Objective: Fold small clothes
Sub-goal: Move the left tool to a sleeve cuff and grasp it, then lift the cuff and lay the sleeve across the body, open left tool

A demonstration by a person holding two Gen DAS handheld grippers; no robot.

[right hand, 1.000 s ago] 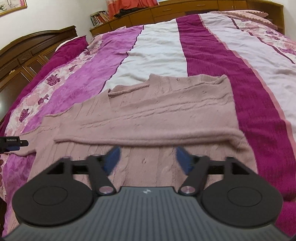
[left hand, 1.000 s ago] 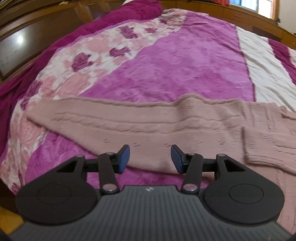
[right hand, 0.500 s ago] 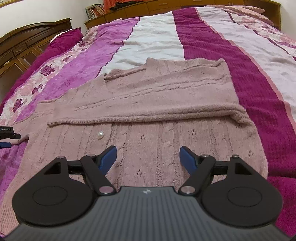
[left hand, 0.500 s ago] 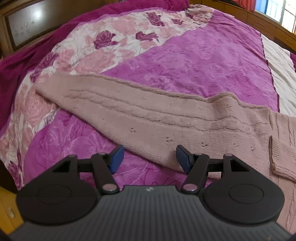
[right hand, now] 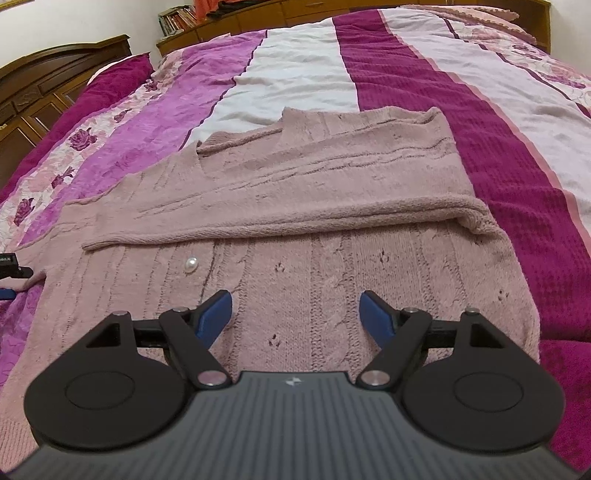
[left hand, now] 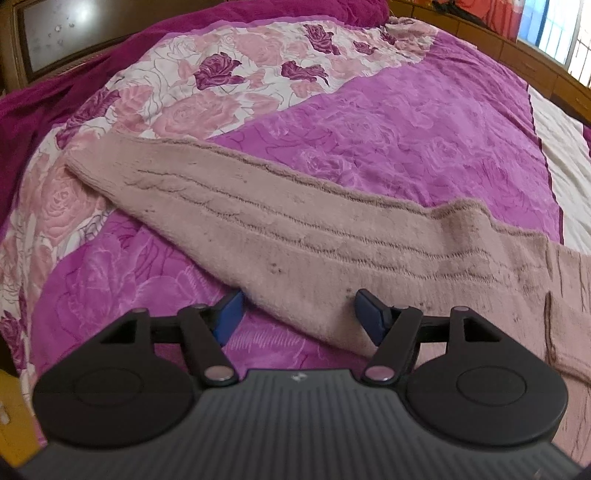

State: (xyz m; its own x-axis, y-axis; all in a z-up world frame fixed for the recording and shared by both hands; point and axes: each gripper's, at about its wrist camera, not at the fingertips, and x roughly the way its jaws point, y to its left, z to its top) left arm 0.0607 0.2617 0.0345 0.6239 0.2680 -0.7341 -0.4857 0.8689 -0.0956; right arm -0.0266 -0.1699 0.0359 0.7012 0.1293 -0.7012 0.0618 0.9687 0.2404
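Observation:
A dusty-pink knit cardigan [right hand: 295, 177] lies flat on the bed, one sleeve folded across its chest [right hand: 280, 218] and a pearl button [right hand: 191, 264] showing below that fold. Its other sleeve [left hand: 280, 229] stretches out to the upper left over the bedspread. My left gripper [left hand: 298, 295] hovers at this sleeve's near edge near the shoulder; its jaws are opening, with the edge lying between the blue pads and neither pad pressing on it. My right gripper [right hand: 295, 297] stands open just above the cardigan's lower front, holding nothing.
The bedspread [right hand: 402, 74] has magenta, white and rose-print stripes. A dark wooden headboard [right hand: 44, 74] and cabinets stand on the left, a shelf with books [right hand: 177, 20] at the far end. The bed's edge drops away at the lower left [left hand: 11, 398].
The left gripper's jaws have widened and it has shifted along the sleeve, so the sleeve now runs diagonally. The right gripper has dropped closer to the cardigan's front.

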